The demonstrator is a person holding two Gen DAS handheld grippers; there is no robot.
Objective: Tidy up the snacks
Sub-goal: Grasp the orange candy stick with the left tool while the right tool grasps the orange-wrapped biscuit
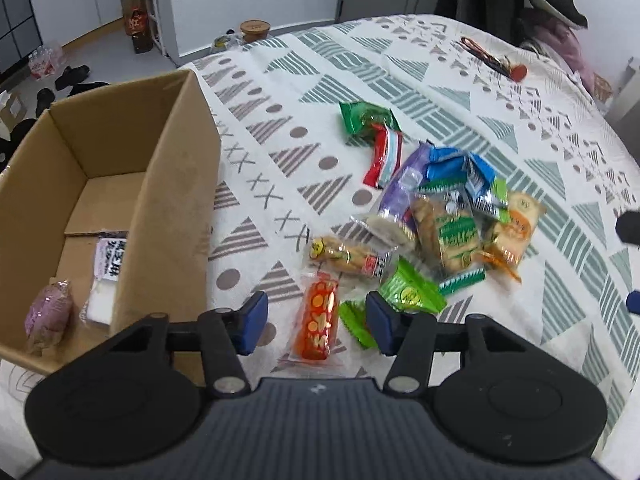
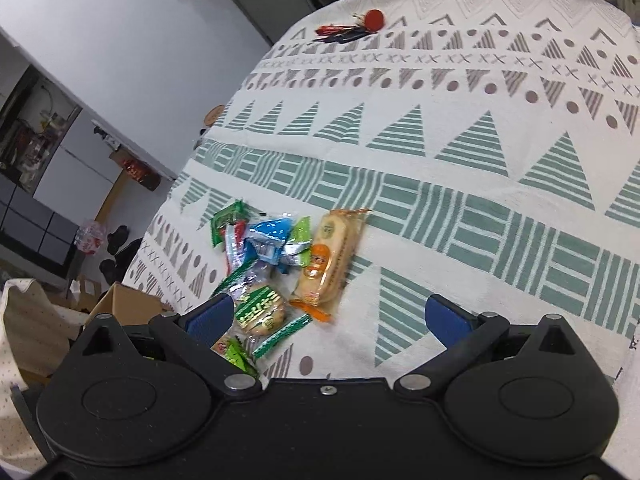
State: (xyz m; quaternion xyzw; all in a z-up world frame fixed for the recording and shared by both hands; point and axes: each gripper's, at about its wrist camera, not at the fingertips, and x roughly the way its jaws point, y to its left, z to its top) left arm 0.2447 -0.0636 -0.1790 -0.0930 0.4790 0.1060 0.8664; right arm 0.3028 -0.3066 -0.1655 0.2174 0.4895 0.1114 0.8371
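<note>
Left wrist view puts your left gripper (image 1: 314,322) wide and empty over the orange-red packet (image 1: 318,322) — its long axis runs along the fingers, beside the cardboard box (image 1: 176,184). Your right gripper (image 2: 328,316), also wide, hangs over the pile's far side.

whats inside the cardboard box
In the box: a pink packet and a white packet with black print. The near wall and left tongs hide the closest floor.
</note>
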